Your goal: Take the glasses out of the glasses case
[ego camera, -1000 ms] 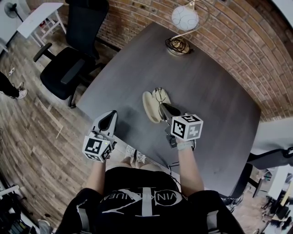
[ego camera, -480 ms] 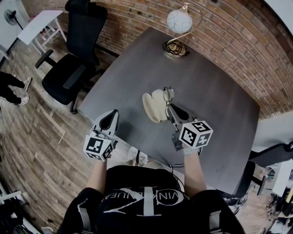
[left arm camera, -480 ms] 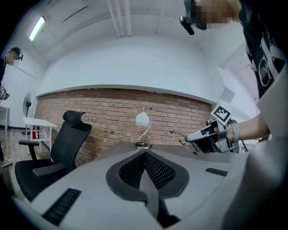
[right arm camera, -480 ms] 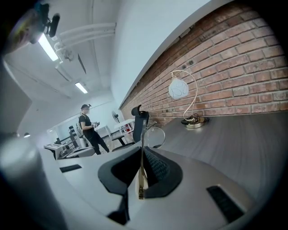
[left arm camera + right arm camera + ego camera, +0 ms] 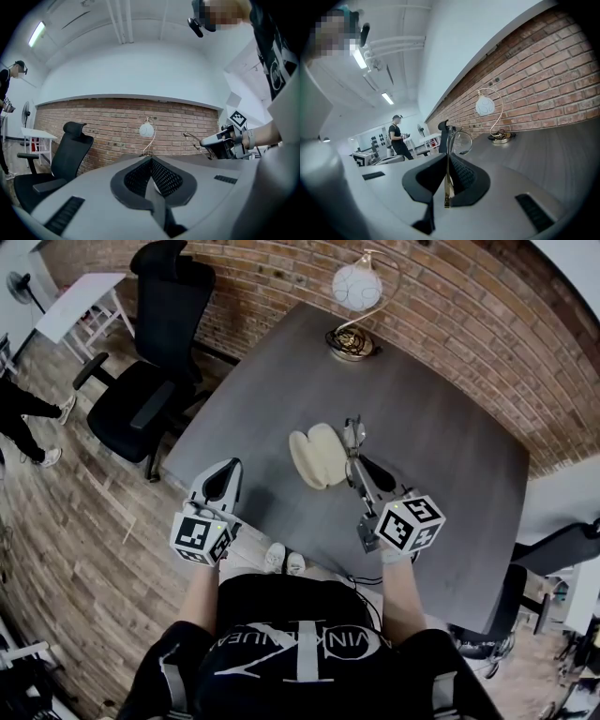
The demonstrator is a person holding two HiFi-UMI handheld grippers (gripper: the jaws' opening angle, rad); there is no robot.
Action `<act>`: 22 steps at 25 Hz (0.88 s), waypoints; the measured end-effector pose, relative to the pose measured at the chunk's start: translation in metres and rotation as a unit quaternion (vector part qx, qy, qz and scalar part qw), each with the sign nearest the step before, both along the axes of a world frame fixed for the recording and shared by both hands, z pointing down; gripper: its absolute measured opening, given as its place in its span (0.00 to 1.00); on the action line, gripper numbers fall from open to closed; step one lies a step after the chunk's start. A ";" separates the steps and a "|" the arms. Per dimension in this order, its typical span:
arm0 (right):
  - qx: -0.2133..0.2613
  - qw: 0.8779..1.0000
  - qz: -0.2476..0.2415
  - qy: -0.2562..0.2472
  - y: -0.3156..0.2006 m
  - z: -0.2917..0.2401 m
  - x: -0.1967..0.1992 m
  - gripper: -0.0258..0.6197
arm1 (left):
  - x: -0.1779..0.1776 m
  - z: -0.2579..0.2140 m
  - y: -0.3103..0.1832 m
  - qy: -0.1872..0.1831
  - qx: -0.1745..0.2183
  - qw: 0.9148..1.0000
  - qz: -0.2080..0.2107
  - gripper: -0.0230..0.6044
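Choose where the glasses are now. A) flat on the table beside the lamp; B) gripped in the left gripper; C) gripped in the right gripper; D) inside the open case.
C: the right gripper is shut on a temple of the glasses, clear of the open case.

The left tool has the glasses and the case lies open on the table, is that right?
No, the right tool holds the glasses, a temple pinched between its jaws, as the right gripper view shows. The left tool is shut and empty. The case does lie open on the table.
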State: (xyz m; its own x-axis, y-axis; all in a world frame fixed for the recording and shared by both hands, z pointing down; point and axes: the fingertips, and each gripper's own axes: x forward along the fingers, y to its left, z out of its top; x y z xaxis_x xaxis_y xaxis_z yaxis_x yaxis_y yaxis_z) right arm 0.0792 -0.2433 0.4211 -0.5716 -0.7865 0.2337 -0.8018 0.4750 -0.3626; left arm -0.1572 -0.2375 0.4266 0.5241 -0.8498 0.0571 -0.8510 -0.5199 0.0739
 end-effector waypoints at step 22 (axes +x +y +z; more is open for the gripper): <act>0.081 0.997 0.020 -0.006 0.021 -0.038 0.017 0.09 | 0.002 -0.022 0.002 0.000 0.033 0.999 -0.001 0.06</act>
State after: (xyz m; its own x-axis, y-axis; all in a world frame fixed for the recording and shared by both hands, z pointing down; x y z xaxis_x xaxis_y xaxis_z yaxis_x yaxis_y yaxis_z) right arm 0.0967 -0.2227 0.3830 -0.5414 -0.8354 0.0951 -0.8171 0.4961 -0.2937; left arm -0.1554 -0.2351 0.4049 0.5219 -0.8530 0.0005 -0.8524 -0.5214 0.0398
